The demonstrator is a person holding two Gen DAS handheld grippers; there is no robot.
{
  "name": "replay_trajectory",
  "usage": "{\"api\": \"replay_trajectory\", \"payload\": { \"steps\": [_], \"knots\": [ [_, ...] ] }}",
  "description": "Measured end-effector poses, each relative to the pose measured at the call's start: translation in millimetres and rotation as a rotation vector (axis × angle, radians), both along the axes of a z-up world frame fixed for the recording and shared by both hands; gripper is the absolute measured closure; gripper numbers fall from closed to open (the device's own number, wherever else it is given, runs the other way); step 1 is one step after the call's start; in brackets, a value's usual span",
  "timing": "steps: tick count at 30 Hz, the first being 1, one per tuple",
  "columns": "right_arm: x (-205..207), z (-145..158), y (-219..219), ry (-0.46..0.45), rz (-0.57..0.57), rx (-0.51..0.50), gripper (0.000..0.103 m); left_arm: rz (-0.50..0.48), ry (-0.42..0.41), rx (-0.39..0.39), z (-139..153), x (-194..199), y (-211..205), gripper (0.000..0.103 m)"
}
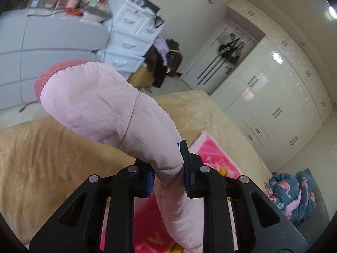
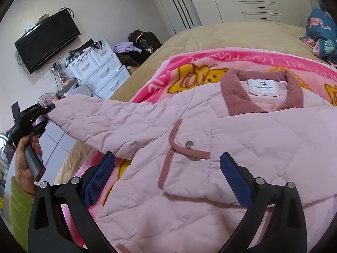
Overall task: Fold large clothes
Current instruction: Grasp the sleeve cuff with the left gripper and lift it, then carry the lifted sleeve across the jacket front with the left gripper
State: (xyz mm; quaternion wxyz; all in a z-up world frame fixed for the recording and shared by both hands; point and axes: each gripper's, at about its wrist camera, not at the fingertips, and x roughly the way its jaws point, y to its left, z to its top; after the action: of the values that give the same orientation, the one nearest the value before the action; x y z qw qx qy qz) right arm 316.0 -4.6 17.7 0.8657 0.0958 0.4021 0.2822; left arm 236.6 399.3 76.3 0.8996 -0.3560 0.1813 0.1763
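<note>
A pale pink quilted jacket (image 2: 242,139) with a darker pink collar (image 2: 233,99) and a snap chest pocket (image 2: 185,158) lies face up on a pink cartoon blanket (image 2: 189,71). My left gripper (image 1: 168,168) is shut on the jacket's sleeve (image 1: 109,107) near the cuff (image 1: 48,78) and holds it up off the bed. The same gripper shows in the right wrist view (image 2: 47,110), pulling the sleeve (image 2: 109,122) out to the left. My right gripper (image 2: 167,181) is open and empty, hovering over the jacket's chest.
The tan bed cover (image 1: 42,158) runs under the blanket (image 1: 212,154). A blue flamingo-print bundle (image 2: 322,33) lies at the bed's far right. A white drawer unit (image 2: 101,73), a wall TV (image 2: 46,40), a clothes pile (image 2: 134,52) and white wardrobes (image 1: 273,97) stand beyond the bed.
</note>
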Motion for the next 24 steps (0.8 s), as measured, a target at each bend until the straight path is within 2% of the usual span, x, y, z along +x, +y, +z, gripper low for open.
{"api": "replay_trajectory", "payload": {
  "steps": [13, 24],
  "knots": [
    [-10.8, 15.9, -41.7, -0.04, -0.047, 0.024, 0.004, -0.102, -0.108, 0.088, 39.9, -6.2, -63.0, 0.089],
    [-11.8, 17.0, -77.1, -0.044, -0.108, 0.034, 0.004, -0.228, -0.151, 0.196, 63.6, 0.0, -125.0, 0.089]
  ]
}}
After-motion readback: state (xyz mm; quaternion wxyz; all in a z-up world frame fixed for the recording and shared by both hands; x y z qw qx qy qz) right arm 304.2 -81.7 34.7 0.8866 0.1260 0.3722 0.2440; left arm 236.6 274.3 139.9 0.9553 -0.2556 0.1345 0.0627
